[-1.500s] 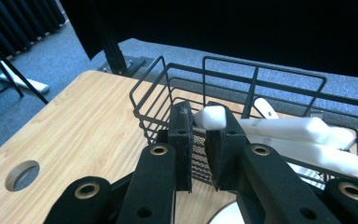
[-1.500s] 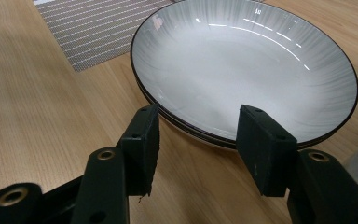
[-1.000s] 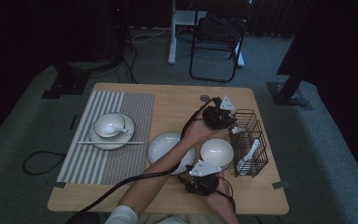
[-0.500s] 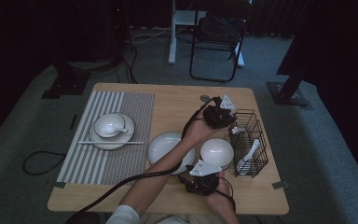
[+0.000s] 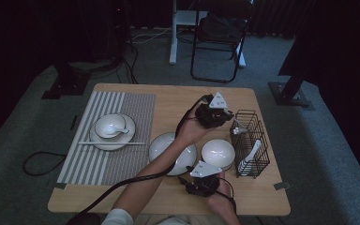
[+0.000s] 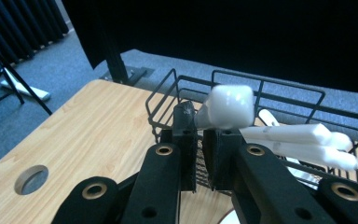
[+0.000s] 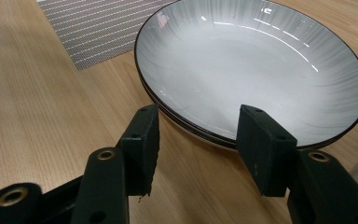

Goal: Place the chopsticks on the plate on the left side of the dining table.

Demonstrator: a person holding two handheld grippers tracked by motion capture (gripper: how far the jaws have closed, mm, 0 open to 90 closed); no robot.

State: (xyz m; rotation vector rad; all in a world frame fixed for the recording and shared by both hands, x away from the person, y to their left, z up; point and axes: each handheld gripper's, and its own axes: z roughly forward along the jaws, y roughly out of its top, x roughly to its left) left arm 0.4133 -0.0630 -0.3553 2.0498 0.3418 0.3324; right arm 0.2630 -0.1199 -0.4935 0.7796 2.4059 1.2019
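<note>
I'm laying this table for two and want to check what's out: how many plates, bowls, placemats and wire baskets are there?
plates: 2
bowls: 2
placemat: 1
wire basket: 1
Total: 6

I see a wooden table (image 5: 168,101) carrying a striped placemat (image 5: 122,105), a wide plate (image 5: 161,149), a white bowl (image 5: 218,153) and a wire basket (image 5: 251,140).

Striped placemat (image 5: 117,136), chopsticks (image 5: 111,143), folding chair (image 5: 218,42).
</note>
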